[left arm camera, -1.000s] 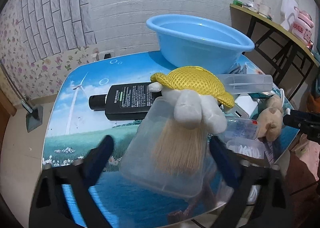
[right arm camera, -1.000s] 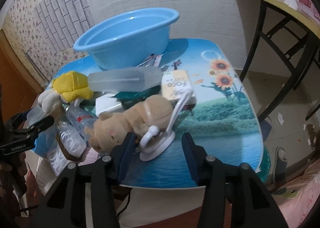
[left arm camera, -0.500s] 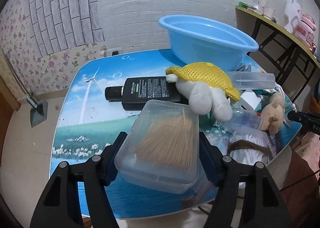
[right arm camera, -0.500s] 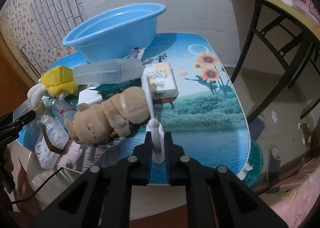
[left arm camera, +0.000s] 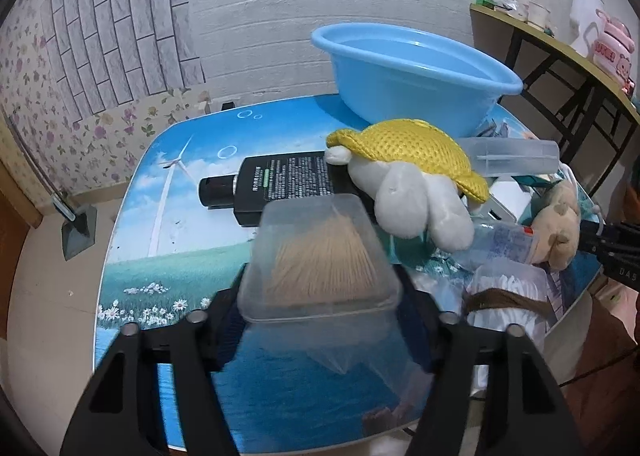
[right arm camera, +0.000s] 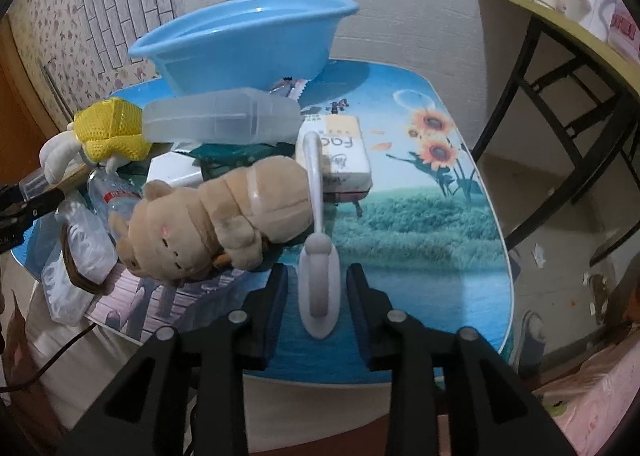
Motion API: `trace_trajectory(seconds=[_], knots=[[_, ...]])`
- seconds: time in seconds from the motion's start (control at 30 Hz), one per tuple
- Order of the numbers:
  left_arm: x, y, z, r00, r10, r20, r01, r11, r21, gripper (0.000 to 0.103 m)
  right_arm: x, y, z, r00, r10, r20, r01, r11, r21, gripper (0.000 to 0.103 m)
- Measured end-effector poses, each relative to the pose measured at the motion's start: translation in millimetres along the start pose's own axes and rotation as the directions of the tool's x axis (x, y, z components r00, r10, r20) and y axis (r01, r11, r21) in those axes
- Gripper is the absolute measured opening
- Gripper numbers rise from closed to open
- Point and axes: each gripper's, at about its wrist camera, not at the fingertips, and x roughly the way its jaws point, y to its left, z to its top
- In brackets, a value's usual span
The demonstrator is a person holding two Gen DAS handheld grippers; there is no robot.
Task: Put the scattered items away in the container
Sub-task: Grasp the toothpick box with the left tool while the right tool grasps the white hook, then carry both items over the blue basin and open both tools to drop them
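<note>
- Where the blue basin (left arm camera: pixel 416 76) stands at the far edge of the printed table (left arm camera: pixel 168 216), every other item lies on the near side of it.
- The left gripper (left arm camera: pixel 320 296) has its two fingers pressed against the sides of a clear lidded box of toothpicks (left arm camera: pixel 320 256), which it holds raised above the table, well short of the basin.
- Between that box and the basin lies a black bottle (left arm camera: pixel 280 184) on its side, cap pointing away from the basin's right side.
- A white plush toy with a yellow mesh cap (left arm camera: pixel 404 172) rests just in front of the basin, one paw on the black bottle.
- The right gripper (right arm camera: pixel 318 296) is partly open: its fingers stand on either side of the base of a white hook-shaped holder (right arm camera: pixel 318 256), with a gap showing on each side, so it grips nothing.
- The holder's curved arm reaches toward the basin and leans against a tan plush bear (right arm camera: pixel 224 216).
- Nearer the basin than the bear lie a frosted plastic case (right arm camera: pixel 220 120) and a yellow-and-white carton (right arm camera: pixel 344 152).
- A small water bottle (right arm camera: pixel 112 192) and a bag of white pads (right arm camera: pixel 80 256) lie left of the bear, farthest from the basin.
</note>
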Motion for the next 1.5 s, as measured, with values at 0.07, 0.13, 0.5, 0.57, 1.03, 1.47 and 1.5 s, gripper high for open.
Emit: trace_trajectory(seconds=[0.07, 0.13, 0.5, 0.57, 1.03, 1.47, 1.5], knots=[[-0.5, 1.2, 0.6, 1.000, -0.009, 0.001, 0.009, 1.000, -0.006, 0.061, 0.2, -3.8, 1.5, 1.000, 0.012, -0.006, -0.011, 1.000, 0.012, 0.022], [-3.2, 2.2, 1.4, 1.000, -0.014, 0.005, 0.014, 1.000, -0.010, 0.061, -3.1, -10.7, 2.3, 1.000, 0.026, 0.005, -0.026, 0.999, 0.038, 0.022], [-46.1, 15.8, 19.5, 0.994, -0.022, 0.107, 0.027, 0.999, -0.043, 0.059, -47.6, -16.9, 30.7, 0.985, 0.075, 0.153, -0.083, 0.995, 0.051, 0.022], [-54.9, 17.0, 26.7, 0.991, -0.021, 0.135, 0.028, 0.998, -0.047, 0.059, -53.1, -9.3, 39.6, 0.979, 0.097, 0.178, -0.103, 0.994, 0.026, 0.022], [-63.1, -8.8, 96.5, 0.966, -0.083, 0.247, 0.082, 0.997, 0.012, 0.059, -54.8, 31.2, 106.2, 0.938, 0.228, 0.262, -0.212, 0.973, -0.089, 0.022], [6.4, -50.7, 147.4, 0.971, -0.156, 0.182, 0.144, 0.986, 0.079, 0.059, -2.0, 27.7, 153.4, 0.943, 0.239, 0.232, -0.224, 0.970, -0.089, 0.022], [12.8, -53.7, 149.7, 0.972, -0.157, 0.174, 0.144, 0.986, 0.085, 0.059, 1.6, 27.1, 155.1, 0.943, 0.240, 0.230, -0.226, 0.970, -0.089, 0.022]])
